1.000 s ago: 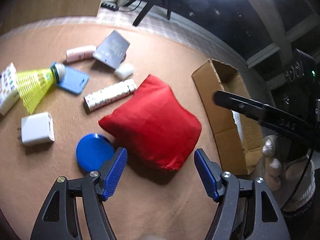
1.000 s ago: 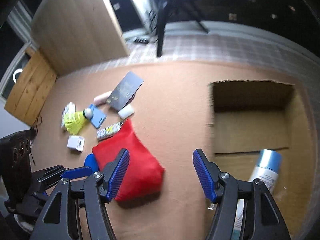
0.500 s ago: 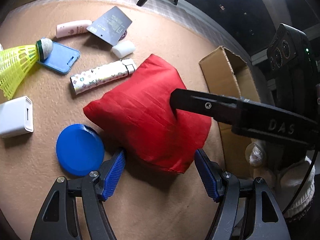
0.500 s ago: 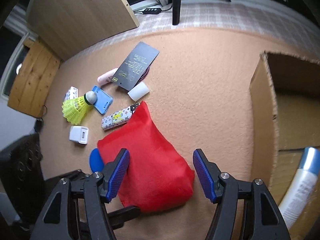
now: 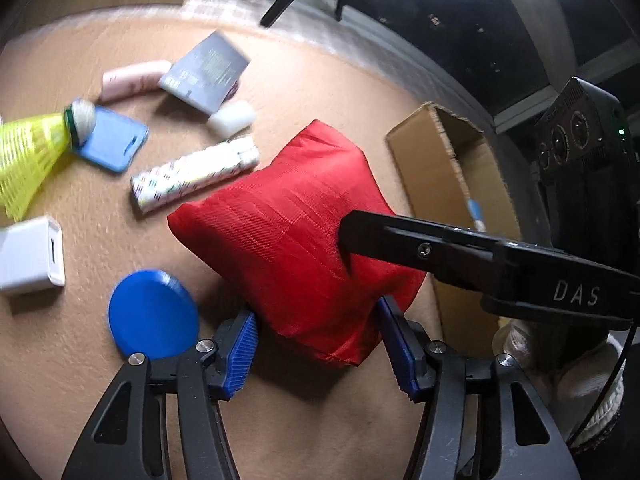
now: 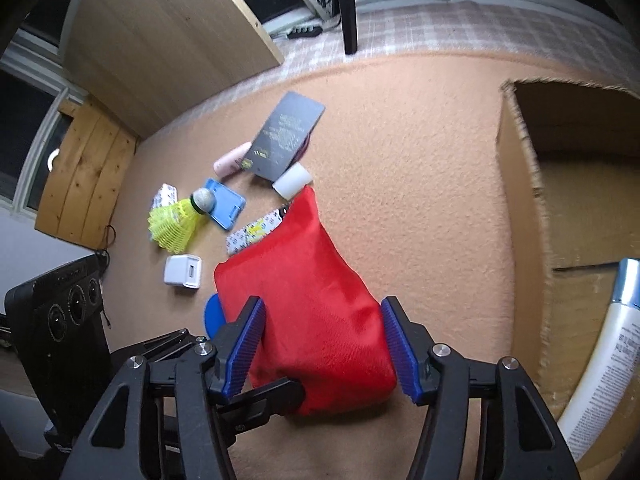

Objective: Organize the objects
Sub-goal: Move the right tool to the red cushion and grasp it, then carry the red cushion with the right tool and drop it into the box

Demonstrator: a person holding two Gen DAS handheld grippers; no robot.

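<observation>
Biggest thing first: the carpet point(image 6: 420, 168) carries everything, and the open cardboard box point(image 6: 520, 184) sits along its right-hand edge with a white spray bottle point(image 6: 600, 364) already lying inside. Well apart from it, toward the left edge, is the loose clutter: a dark card point(image 6: 288, 136), a patterned tube point(image 5: 196, 176), a yellow shuttlecock point(image 6: 176, 224), a white charger point(image 6: 183, 272) and a blue round lid point(image 5: 154, 314).

What matters here is the red pouch point(image 5: 296, 240). It lies on the carpet between the clutter and the box, and its long axis runs from the near edge of the carpet diagonally away toward the clutter, far corner touching the patterned tube.

Both tools are on it from the near end. The left hand-held gripper point(image 5: 316, 352) straddles the pouch's near corner, jaws closing, the pouch between them and the left pad about touching the cloth; I can't see a real squeeze yet. The right hand-held gripper point(image 6: 322, 354) straddles the fat near end from the other side, jaws closing too, the pouch bulging between the pads with slivers of gap, so not clamped yet either. Its finger crosses over the pouch's box-side half in the left view.

Neither is clearly nearer, since both are at the pouch. My guess is a two-handed lift, then a sideways carry to the box on the right.
</observation>
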